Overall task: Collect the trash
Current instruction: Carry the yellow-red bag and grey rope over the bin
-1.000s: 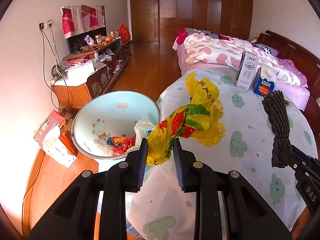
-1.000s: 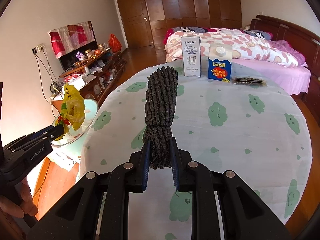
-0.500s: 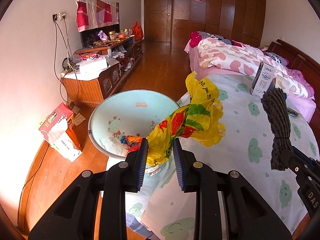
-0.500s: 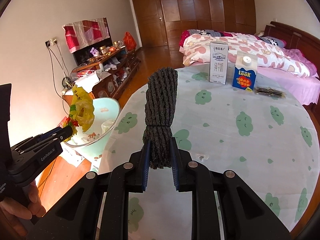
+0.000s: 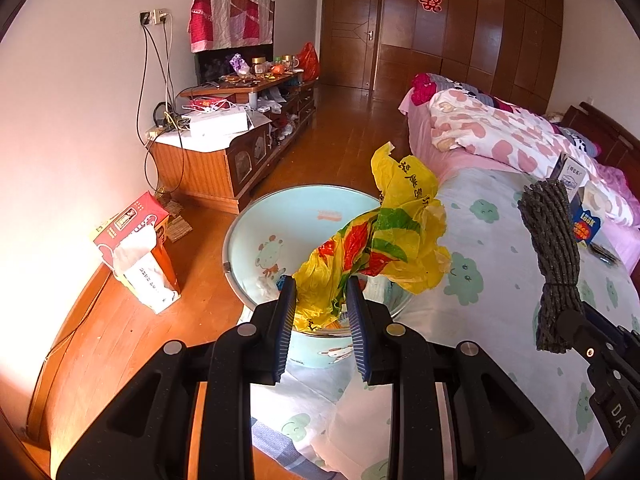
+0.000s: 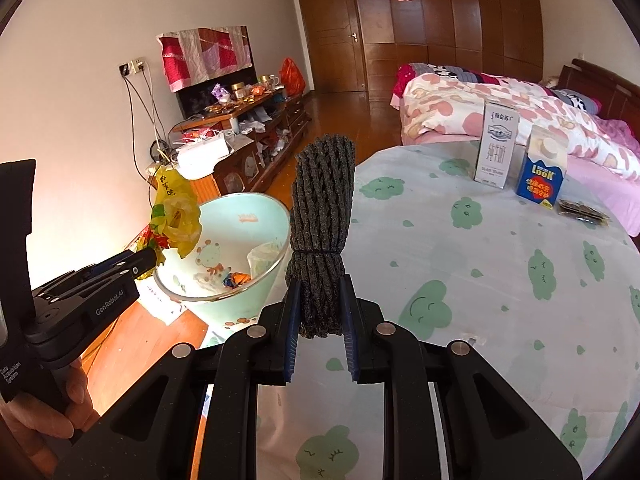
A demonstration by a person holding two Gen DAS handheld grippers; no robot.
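A crumpled yellow plastic bag [image 5: 384, 240] with red and green print is pinched in the left gripper [image 5: 321, 300], above the pale blue bin [image 5: 288, 220] off the tabletop's [image 6: 480, 264] left edge. The right gripper [image 6: 320, 304] clamps a bound dark rope bundle [image 6: 322, 220] over that edge. The bin's contents are partly hidden. Two cartons [image 6: 520, 160] stand near the far edge, a bed [image 6: 480, 100] beyond.
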